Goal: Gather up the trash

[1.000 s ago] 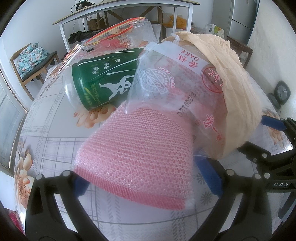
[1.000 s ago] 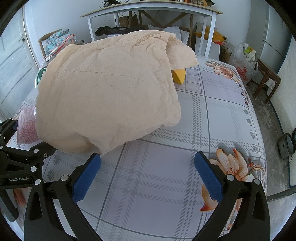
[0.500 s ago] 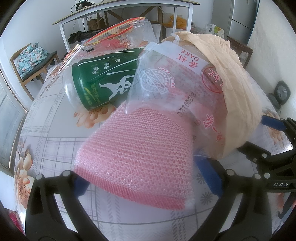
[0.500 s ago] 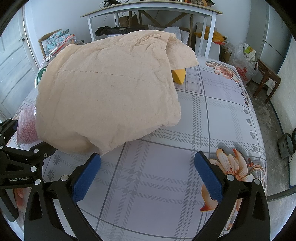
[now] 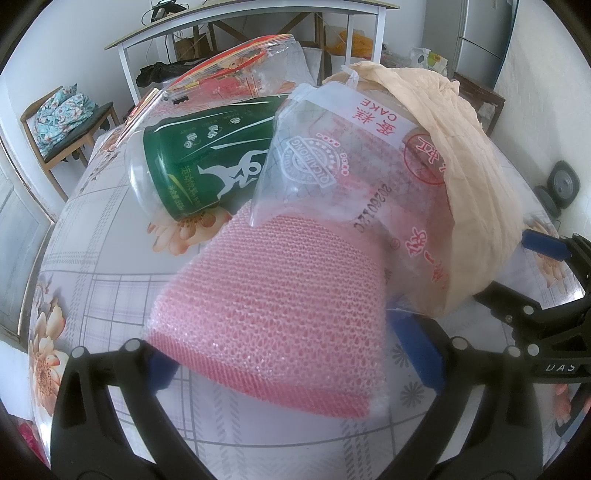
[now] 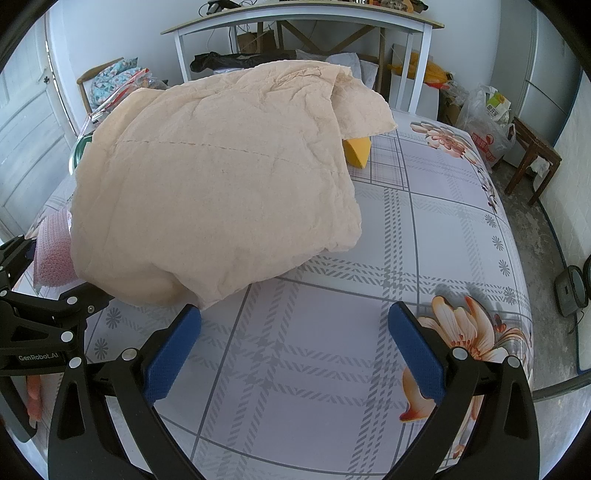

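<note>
On the floral tabletop (image 6: 424, 236) the trash lay heaped. Farthest left a green can (image 5: 207, 162) rested on its side, a red-printed bag (image 5: 229, 79) behind it. Next came pink mesh foam (image 5: 273, 295), its near end between the wide-apart jaws of the left gripper (image 5: 291, 363), a clear cake bag (image 5: 351, 162) overlapping its far end. A crumpled tan paper (image 6: 221, 184) covered the heap's right side. The right gripper (image 6: 295, 347) hung over bare cloth, jaws apart, holding nothing

White desk (image 6: 303, 22), wooden chair (image 5: 70, 122), white walls (image 6: 110, 33)
</note>
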The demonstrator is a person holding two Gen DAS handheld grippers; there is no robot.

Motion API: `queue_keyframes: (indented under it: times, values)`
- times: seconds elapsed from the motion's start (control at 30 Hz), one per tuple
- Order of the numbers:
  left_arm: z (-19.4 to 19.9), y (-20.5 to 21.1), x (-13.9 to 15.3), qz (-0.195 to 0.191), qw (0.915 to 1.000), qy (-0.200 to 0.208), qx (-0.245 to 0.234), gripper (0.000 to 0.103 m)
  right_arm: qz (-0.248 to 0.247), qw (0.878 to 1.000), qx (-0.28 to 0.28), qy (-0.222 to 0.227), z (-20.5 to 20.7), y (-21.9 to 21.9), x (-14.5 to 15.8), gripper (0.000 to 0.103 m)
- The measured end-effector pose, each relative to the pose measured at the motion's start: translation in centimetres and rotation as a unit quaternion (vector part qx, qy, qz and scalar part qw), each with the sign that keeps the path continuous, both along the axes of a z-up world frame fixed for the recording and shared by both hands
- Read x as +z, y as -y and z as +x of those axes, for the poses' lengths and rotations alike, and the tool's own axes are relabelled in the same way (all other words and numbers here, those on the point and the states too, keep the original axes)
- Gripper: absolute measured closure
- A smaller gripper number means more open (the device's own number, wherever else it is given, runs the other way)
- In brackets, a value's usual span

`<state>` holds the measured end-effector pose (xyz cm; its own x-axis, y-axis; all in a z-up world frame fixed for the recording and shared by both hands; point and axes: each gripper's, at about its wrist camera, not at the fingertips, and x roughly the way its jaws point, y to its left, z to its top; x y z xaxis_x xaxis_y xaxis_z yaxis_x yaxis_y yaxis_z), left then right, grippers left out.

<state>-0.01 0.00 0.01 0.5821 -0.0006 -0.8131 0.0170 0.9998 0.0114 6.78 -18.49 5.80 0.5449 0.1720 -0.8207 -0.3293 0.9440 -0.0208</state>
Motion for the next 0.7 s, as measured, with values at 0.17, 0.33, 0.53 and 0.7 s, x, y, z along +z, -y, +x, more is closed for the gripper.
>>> queue_keyframes:
  times: [0.17, 0.33, 0.53, 0.7]
  values:
    - [0.00, 0.00, 0.00, 0.000, 1.0000, 0.000, 0.000, 0.007, 0.000, 1.000, 0.000, 0.000, 0.00, 0.00, 0.00, 0.005]
    - [0.00, 0.00, 0.00, 0.000, 1.0000, 0.000, 0.000, 0.007, 0.000, 1.000, 0.000, 0.000, 0.00, 0.00, 0.00, 0.005]
    - [0.00, -0.01, 0.00, 0.000, 1.0000, 0.000, 0.000, 0.007, 0.000, 1.000, 0.000, 0.000, 0.00, 0.00, 0.00, 0.005]
    - [-0.39, -0.37, -0.01, 0.000, 1.0000, -0.001, 0.009, 0.007, -0.001, 1.000, 0.010, -0.001, -0.06, 0.06, 0.02, 0.005]
